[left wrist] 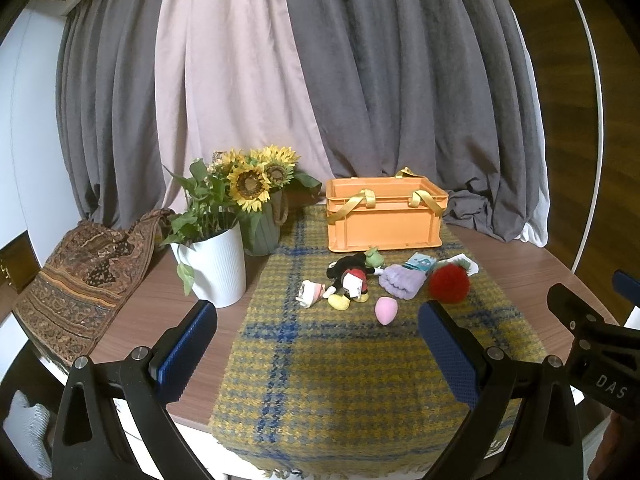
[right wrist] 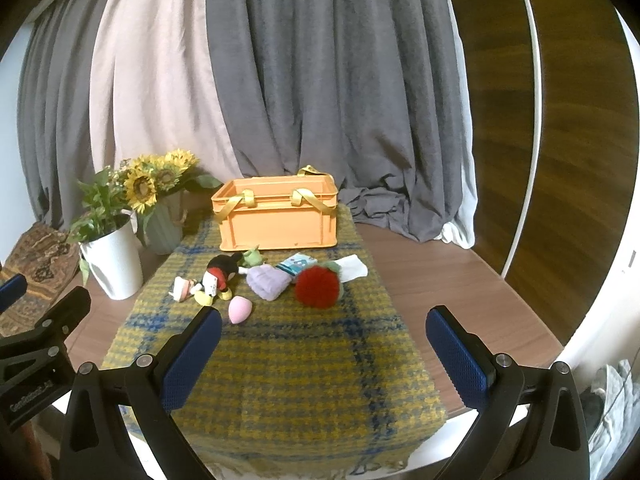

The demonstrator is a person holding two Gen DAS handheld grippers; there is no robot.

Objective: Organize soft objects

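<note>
An orange crate with yellow strap handles stands at the far end of a yellow-and-blue plaid cloth. In front of it lie soft items: a mouse plush, a small green plush, a lilac knit piece, a red pompom, a pink egg-shaped sponge and a small white-pink toy. My left gripper and right gripper are both open and empty, held near the cloth's front.
A white pot with a green plant and a green vase of sunflowers stand left of the cloth. A patterned brown cloth lies at far left. Grey and pink curtains hang behind the round wooden table.
</note>
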